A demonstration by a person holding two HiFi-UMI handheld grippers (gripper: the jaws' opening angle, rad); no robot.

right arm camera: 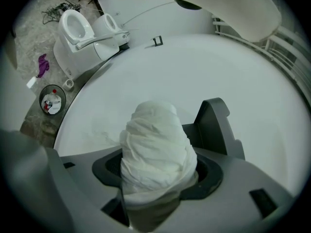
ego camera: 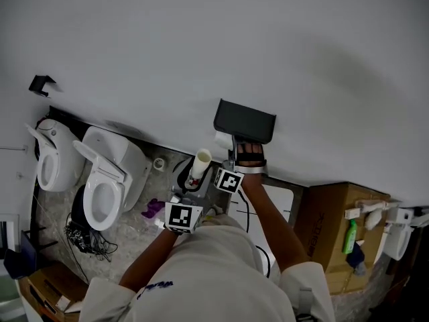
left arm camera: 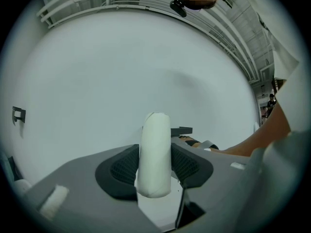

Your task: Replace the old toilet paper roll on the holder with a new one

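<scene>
A black toilet paper holder [ego camera: 244, 121] is fixed to the white wall; in the right gripper view the holder [right arm camera: 217, 125] stands just right of and beyond the jaws. My right gripper [ego camera: 228, 150] is shut on a wrinkled white toilet paper roll [right arm camera: 156, 140], held close under the holder's left end, where the roll [ego camera: 223, 140] shows as a white patch. My left gripper [ego camera: 196, 178] is lower left of it, shut on a slim white tube [ego camera: 201, 162]. In the left gripper view the tube [left arm camera: 155, 144] stands upright between the dark pads [left arm camera: 124, 166], pointing at the bare wall.
Two white toilets [ego camera: 110, 176] stand on the floor to the left. A round bin [right arm camera: 51, 101] with rubbish sits below the holder, beside a purple cloth [ego camera: 153, 208] and tangled cables [ego camera: 84, 237]. A cardboard box [ego camera: 335, 223] and a green bottle [ego camera: 350, 237] are at the right.
</scene>
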